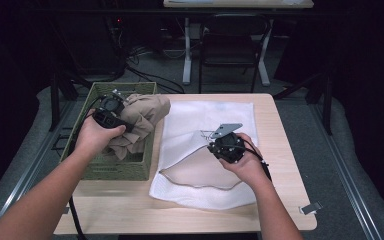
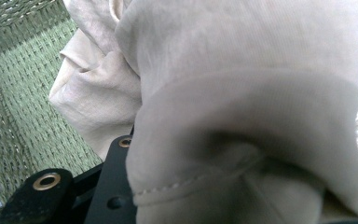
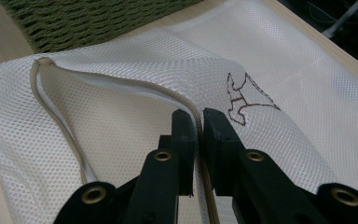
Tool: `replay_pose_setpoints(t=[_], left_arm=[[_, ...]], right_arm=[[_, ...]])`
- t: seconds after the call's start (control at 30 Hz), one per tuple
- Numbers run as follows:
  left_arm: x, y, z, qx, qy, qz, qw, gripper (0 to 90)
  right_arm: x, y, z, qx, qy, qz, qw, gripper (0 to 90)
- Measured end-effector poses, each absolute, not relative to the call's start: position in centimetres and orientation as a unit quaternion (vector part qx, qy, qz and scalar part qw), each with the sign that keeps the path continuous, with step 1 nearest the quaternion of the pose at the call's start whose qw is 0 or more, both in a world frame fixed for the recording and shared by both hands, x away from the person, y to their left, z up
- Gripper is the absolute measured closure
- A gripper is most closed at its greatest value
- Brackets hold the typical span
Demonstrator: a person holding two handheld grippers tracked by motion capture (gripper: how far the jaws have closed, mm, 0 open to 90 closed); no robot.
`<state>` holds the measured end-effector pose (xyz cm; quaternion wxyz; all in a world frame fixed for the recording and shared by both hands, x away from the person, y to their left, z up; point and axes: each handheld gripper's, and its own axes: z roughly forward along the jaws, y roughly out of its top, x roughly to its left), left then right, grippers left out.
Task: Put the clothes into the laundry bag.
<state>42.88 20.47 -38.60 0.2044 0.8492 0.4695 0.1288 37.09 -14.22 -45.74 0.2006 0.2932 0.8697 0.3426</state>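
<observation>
Right gripper (image 3: 199,122) pinches mesh bag's (image 1: 215,117) zipper rim, holding the mouth up on table (image 1: 280,150). Left gripper (image 1: 111,112) clamps beige garment (image 1: 142,117) over basket (image 1: 75,142). Lift clear, keep mouth wide, feed low.

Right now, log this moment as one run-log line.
left gripper: shut on beige garment, over green basket | right gripper: pinching mesh bag zipper edge, mouth open | garment not yet in bag

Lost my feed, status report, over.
Left tool grips beige garment over green basket. Right tool pinches mesh bag rim, mouth open. Path clear.
</observation>
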Motion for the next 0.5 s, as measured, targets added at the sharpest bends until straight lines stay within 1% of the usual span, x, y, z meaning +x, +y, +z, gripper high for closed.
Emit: replay_pose_setpoints(t=[0.5], left_arm=[[42.21,20.28,-38.43,0.853,0.462,0.126,0.208,64.8]], right_arm=[[37.11,-14.37,-45.78,0.294,0.867,0.344,0.208,86.7]])
